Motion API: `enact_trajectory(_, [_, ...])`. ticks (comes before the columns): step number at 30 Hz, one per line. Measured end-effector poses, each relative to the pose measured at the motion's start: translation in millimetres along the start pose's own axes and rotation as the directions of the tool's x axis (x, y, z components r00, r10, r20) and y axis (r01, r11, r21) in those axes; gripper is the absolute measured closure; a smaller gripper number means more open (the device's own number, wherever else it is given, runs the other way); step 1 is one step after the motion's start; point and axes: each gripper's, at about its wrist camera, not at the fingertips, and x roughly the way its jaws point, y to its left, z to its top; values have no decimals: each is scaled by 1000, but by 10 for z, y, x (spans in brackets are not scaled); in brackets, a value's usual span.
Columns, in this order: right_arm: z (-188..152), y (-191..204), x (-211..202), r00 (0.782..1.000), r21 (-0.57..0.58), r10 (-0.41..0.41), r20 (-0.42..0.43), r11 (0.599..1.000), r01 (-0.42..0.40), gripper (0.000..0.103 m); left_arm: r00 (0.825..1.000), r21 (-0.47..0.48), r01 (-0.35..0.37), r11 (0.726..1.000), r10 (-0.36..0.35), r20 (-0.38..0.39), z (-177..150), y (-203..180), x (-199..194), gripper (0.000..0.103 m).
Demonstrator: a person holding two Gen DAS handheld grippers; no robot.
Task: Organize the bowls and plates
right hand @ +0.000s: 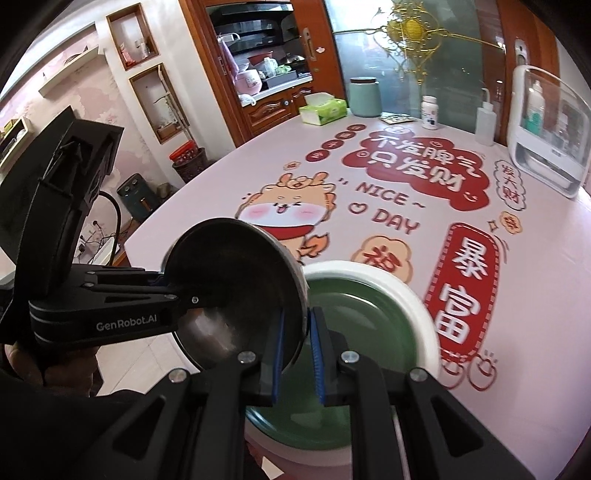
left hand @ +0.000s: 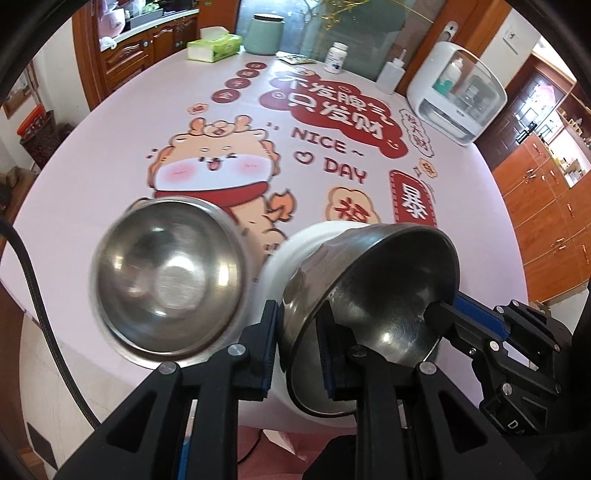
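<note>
A tilted steel bowl (left hand: 373, 291) (right hand: 236, 291) hangs above the table, held from two sides. My left gripper (left hand: 297, 325) is shut on its near rim in the left wrist view. My right gripper (left hand: 439, 314) grips the opposite rim there. In the right wrist view my right gripper (right hand: 297, 325) pinches the rim, and the left gripper (right hand: 173, 291) clamps the far left rim. Under the held bowl sits a white bowl with a green inside (right hand: 369, 314) (left hand: 291, 254). A second steel bowl (left hand: 166, 280) rests upright on the table to the left.
The round table wears a pink printed cloth (left hand: 332, 155). Along its far edge stand a tissue box (left hand: 214, 44), a green canister (left hand: 264, 33), a pill bottle (left hand: 336, 57), a squeeze bottle (left hand: 391, 75) and a white appliance with a clear lid (left hand: 458, 92). A hand (right hand: 48, 362) holds the left gripper.
</note>
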Motion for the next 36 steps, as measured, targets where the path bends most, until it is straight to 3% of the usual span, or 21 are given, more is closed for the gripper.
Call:
enact_trajectory(7, [140, 301, 216, 1000, 6, 29, -4, 1000, -29, 90, 999, -10, -29, 1000, 28, -16, 104, 378, -77, 83])
enact_trajectory(17, [247, 598, 501, 1000, 72, 24, -1, 997, -24, 89, 997, 44, -47, 998, 50, -58, 262, 784, -77, 83])
enact_trajectory(28, [284, 876, 799, 1000, 177, -28, -1, 984, 28, 88, 991, 155, -20, 988, 40, -129, 425, 1121, 57, 83])
enact_trajectory(36, [218, 945, 906, 994, 284, -106, -7, 953, 103, 87, 985, 271, 36, 962, 11, -172, 510, 1153, 166, 83])
